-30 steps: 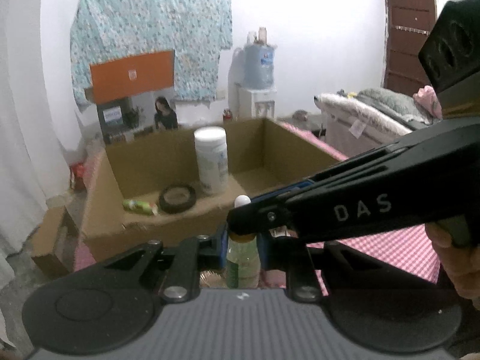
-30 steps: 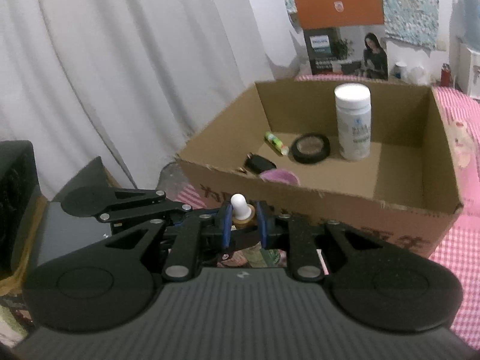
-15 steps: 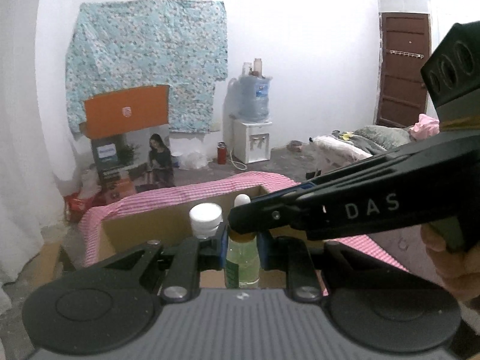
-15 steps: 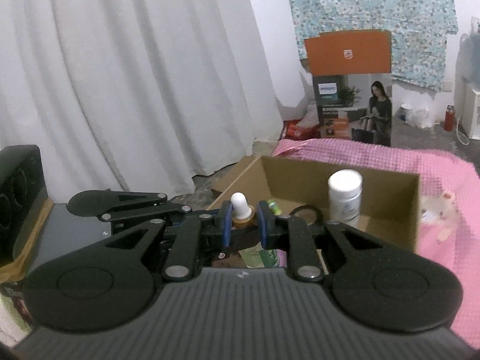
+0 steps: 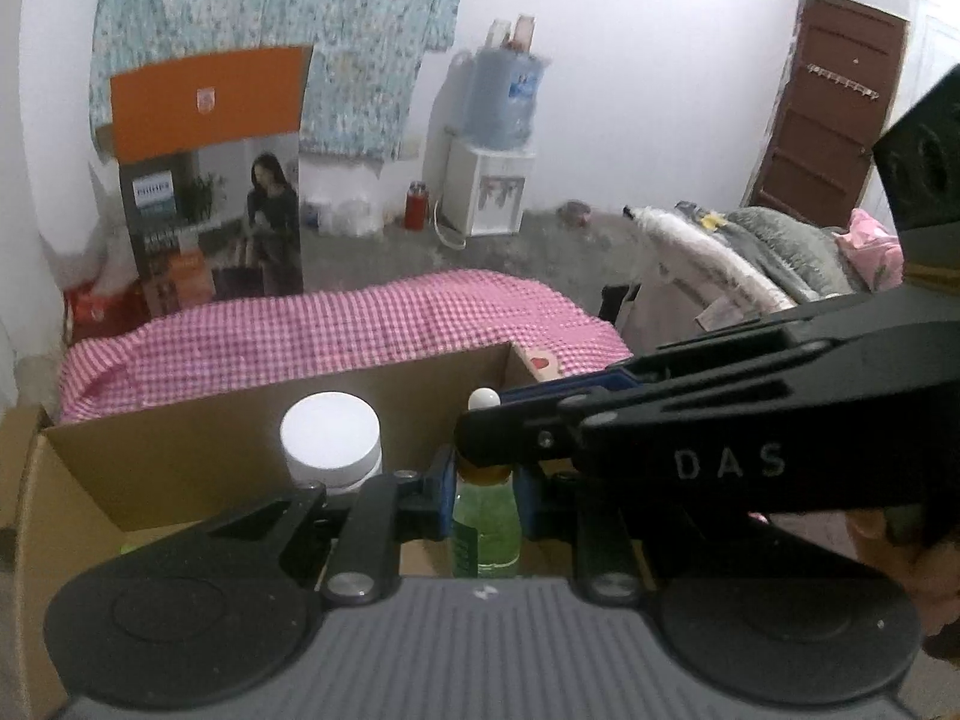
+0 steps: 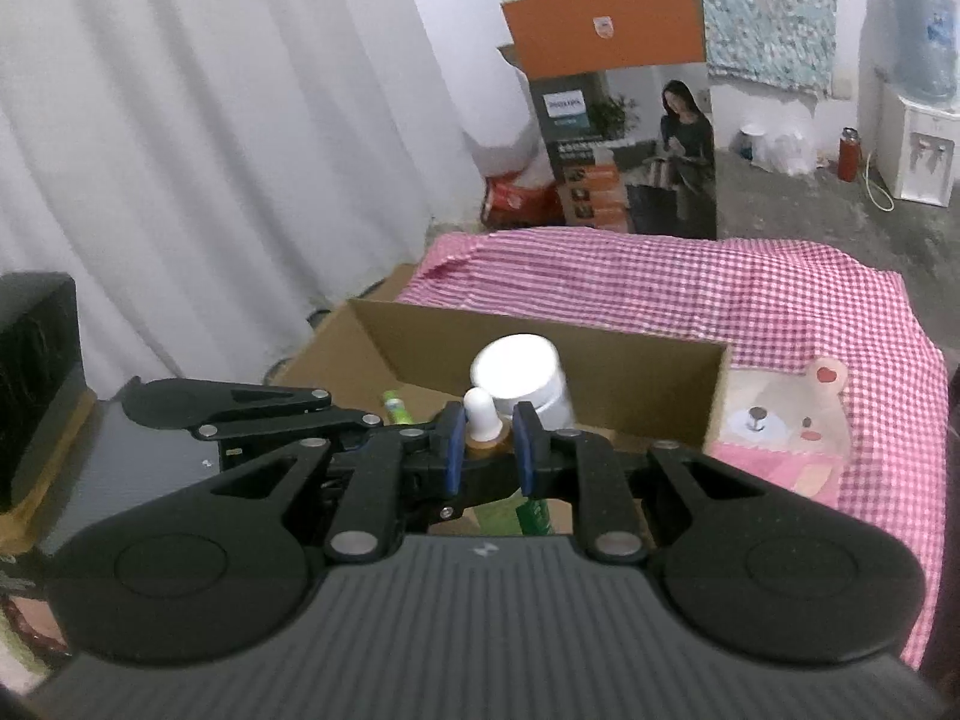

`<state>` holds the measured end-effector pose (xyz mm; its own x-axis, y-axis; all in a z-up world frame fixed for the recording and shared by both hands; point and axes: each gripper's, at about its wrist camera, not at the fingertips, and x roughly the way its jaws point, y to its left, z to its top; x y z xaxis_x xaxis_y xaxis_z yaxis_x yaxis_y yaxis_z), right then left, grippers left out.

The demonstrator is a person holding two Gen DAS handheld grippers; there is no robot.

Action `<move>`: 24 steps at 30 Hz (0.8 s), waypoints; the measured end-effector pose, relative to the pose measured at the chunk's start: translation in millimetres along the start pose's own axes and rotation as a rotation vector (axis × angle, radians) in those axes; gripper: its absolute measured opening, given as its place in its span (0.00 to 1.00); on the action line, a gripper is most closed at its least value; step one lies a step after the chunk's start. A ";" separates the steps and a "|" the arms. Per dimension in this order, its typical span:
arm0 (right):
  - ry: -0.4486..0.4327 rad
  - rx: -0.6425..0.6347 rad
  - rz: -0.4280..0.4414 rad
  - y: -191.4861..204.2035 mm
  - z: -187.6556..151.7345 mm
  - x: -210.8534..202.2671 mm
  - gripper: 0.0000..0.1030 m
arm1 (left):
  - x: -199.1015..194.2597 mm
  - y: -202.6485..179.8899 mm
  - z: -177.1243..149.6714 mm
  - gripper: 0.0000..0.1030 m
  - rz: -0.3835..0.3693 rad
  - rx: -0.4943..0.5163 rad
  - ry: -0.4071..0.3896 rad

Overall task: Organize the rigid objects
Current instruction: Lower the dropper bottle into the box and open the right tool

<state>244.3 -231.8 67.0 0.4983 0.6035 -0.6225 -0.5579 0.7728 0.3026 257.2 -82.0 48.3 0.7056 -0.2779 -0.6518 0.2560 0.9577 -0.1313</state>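
Observation:
A small dropper bottle [image 5: 485,525] with green liquid, an amber collar and a white rubber bulb [image 6: 478,410] is held by both grippers at once. My left gripper [image 5: 485,495] is shut on its body. My right gripper [image 6: 487,450] comes in from the right in the left wrist view and is shut on the amber neck just under the bulb. Right behind the fingertips is an open cardboard box [image 6: 600,375] holding a white-lidded jar [image 5: 331,438] and a small green tube [image 6: 396,408]. The box floor is mostly hidden by the grippers.
The box sits on a pink checked cloth [image 6: 690,294] with a bear print at the right. Behind stand a tall printed carton with an orange flap [image 5: 210,210], a water dispenser [image 5: 492,180] and a white curtain [image 6: 210,150]. A hand [image 5: 900,546] grips the right tool.
Both grippers have carried the bottle together toward the box. The box's far wall and the jar now sit close behind the fingertips, and more of the room shows. Neither grip has changed.

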 end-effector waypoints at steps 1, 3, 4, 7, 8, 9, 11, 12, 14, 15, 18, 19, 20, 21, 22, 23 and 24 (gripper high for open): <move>0.008 0.000 -0.004 -4.8 1.9 5.7 0.15 | 6.0 -0.1 2.3 0.20 0.003 -0.003 0.011; 0.024 -0.005 -0.011 -14.3 5.9 16.7 0.15 | 18.1 1.6 6.8 0.20 0.010 -0.010 0.028; 0.031 -0.006 -0.013 -18.5 8.5 22.1 0.15 | 24.2 2.6 7.9 0.20 0.013 -0.013 0.035; 0.050 -0.010 -0.019 -29.2 17.3 41.5 0.14 | 37.5 7.3 9.6 0.20 0.012 -0.037 0.051; 0.057 -0.014 -0.023 -32.0 18.7 46.0 0.14 | 41.6 8.6 9.7 0.20 0.011 -0.042 0.058; 0.064 -0.019 -0.027 -34.4 19.8 50.6 0.14 | 45.8 9.6 9.7 0.20 0.011 -0.044 0.065; 0.075 -0.033 -0.035 -37.1 20.7 57.7 0.13 | 51.7 10.8 9.7 0.21 0.001 -0.047 0.081; 0.079 -0.037 -0.035 -39.7 22.5 62.5 0.11 | 54.8 11.2 9.4 0.21 -0.009 -0.051 0.092; 0.087 -0.038 -0.032 -43.1 24.8 69.7 0.11 | 59.2 7.6 7.4 0.22 -0.012 -0.045 0.105; 0.089 -0.043 -0.033 -44.8 27.7 74.1 0.11 | 61.4 7.2 6.3 0.22 -0.009 -0.042 0.108; 0.091 -0.060 -0.034 -44.8 29.6 82.2 0.11 | 64.3 9.5 5.7 0.22 -0.015 -0.047 0.102; 0.092 -0.064 -0.036 -45.1 29.9 83.4 0.11 | 63.8 10.0 6.8 0.22 -0.015 -0.046 0.097; 0.094 -0.070 -0.036 -45.1 30.5 85.7 0.11 | 63.3 10.1 7.8 0.22 -0.016 -0.047 0.093; 0.096 -0.073 -0.034 -45.2 30.6 86.5 0.11 | 62.9 10.4 8.9 0.23 -0.017 -0.046 0.092; 0.098 -0.072 -0.032 -46.1 30.5 88.7 0.11 | 63.3 9.9 10.1 0.23 -0.021 -0.047 0.095; 0.097 -0.069 -0.033 -46.8 31.0 89.9 0.11 | 63.1 9.8 10.6 0.23 -0.021 -0.048 0.094; 0.096 -0.064 -0.031 -47.5 31.3 90.2 0.11 | 62.7 9.1 10.9 0.23 -0.016 -0.046 0.091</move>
<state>336.6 -207.9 19.1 0.4516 0.5552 -0.6984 -0.5858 0.7749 0.2372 311.0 -91.6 14.3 0.6378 -0.2877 -0.7144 0.2351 0.9561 -0.1752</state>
